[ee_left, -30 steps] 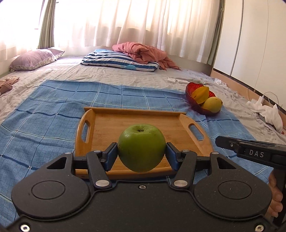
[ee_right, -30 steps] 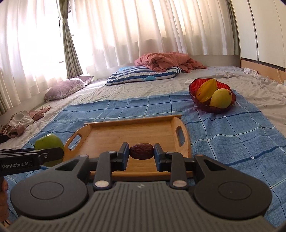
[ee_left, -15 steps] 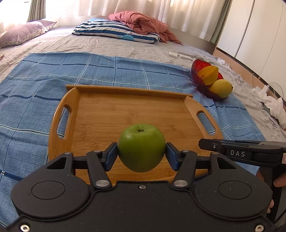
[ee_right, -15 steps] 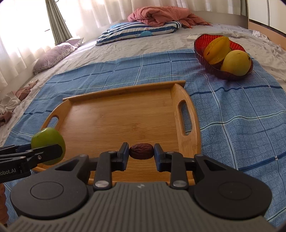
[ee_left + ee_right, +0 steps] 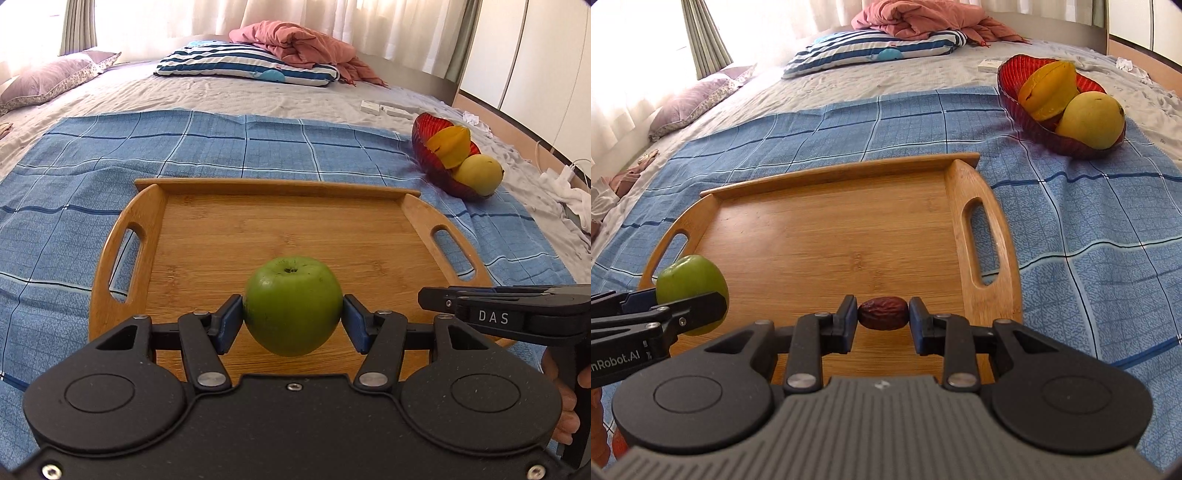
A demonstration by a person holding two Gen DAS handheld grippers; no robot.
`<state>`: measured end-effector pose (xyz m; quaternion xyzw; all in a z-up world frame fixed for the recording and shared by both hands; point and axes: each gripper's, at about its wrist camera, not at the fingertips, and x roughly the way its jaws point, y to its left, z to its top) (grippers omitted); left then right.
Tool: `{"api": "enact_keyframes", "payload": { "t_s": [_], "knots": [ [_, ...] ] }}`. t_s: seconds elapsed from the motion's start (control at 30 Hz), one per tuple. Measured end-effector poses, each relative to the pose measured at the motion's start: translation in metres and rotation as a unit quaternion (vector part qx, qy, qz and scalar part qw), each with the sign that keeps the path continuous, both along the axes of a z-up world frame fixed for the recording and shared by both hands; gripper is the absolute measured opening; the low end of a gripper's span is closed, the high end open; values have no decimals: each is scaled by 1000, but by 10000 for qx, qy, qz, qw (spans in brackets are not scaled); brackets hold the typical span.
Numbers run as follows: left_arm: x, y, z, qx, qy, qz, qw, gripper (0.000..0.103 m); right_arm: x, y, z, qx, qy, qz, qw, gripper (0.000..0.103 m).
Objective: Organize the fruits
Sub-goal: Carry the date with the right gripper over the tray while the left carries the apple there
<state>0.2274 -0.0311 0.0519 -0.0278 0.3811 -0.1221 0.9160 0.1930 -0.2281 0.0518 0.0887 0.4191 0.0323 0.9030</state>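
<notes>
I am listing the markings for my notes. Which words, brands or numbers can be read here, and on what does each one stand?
"DAS": on the side of the right tool, seen from the left camera.
"nRobot.AI": on the side of the left tool, cut off at the picture's edge.
White boxes on the bed: any print too small to read.

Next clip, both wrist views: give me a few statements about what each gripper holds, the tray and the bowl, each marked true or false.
1. The left gripper is shut on a green apple. True.
2. The right gripper is open. False: it is shut on a brown date.
3. The wooden tray has no fruit lying on it. True.
4. The red bowl sits on the tray. False: it sits on the blue cloth, beyond the tray.
</notes>
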Motion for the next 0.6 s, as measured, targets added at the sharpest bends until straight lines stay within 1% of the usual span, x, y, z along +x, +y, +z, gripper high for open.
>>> {"api": "enact_keyframes", "payload": {
  "t_s": [0.23,0.6],
  "knots": [
    [8,-3,-8,109,-14,63,9999,55,6,0,-3,-91,1,-28,10000,35],
    [14,-4,-16,104,45,90,9999,55,12,0,-8,-199,50,-25,9998,36]
  ]
}}
